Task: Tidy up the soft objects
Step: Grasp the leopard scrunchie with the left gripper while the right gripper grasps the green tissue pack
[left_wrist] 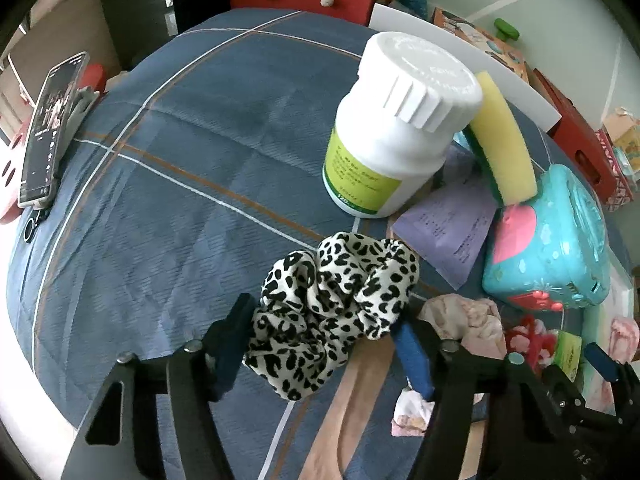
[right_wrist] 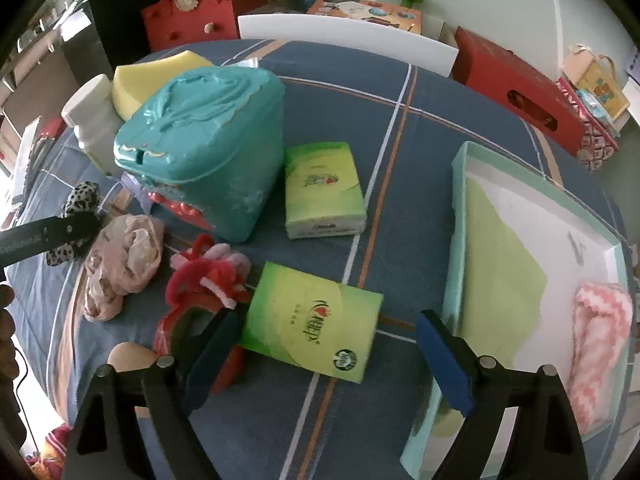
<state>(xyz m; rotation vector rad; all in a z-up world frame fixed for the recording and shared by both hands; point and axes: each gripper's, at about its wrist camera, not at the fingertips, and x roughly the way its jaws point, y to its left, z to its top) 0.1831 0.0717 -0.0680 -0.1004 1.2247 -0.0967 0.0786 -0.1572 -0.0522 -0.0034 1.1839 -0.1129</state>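
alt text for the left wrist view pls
The left gripper brackets a leopard-print scrunchie on a blue plaid cloth, fingers open around it. Behind stand a white pill bottle, a yellow sponge and a teal box.

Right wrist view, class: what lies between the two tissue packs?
Only bare blue cloth lies between the far tissue pack and the near tissue pack; the right wrist view shows it.
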